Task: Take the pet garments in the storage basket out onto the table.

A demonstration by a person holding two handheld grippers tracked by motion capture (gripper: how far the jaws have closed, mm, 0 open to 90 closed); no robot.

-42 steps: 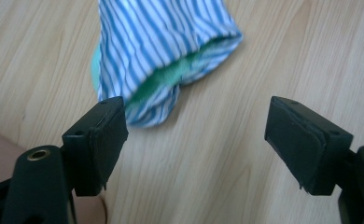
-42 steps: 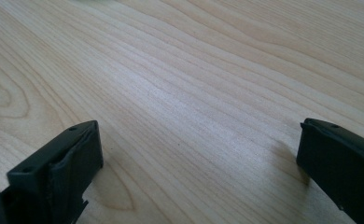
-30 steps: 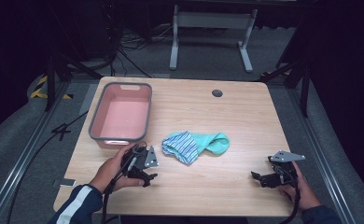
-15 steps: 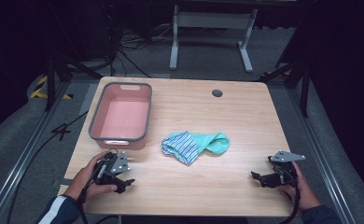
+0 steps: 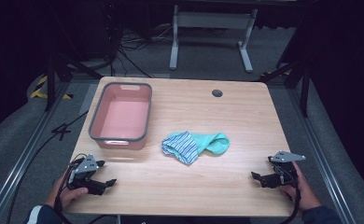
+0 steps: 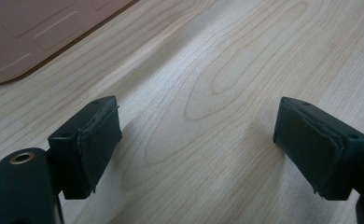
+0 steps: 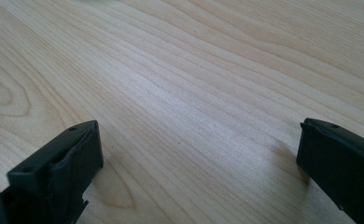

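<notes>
The cloth [image 5: 195, 145], a crumpled teal and striped piece, is located on the table [image 5: 227, 186] near its middle, just beside the pink tub [image 5: 120, 116] and apart from it. The left gripper [image 5: 106, 183] is positioned at the near left corner, the right gripper [image 5: 257, 176] at the near right corner. Both are held released, jaws spread wide, nothing between them; bare wood is seen between the jaws in each gripper view. The cloth is offset forward and inward from both grippers. Its long axis is laid roughly across the table, left to right. Neither gripper is judged clearly nearer.
</notes>
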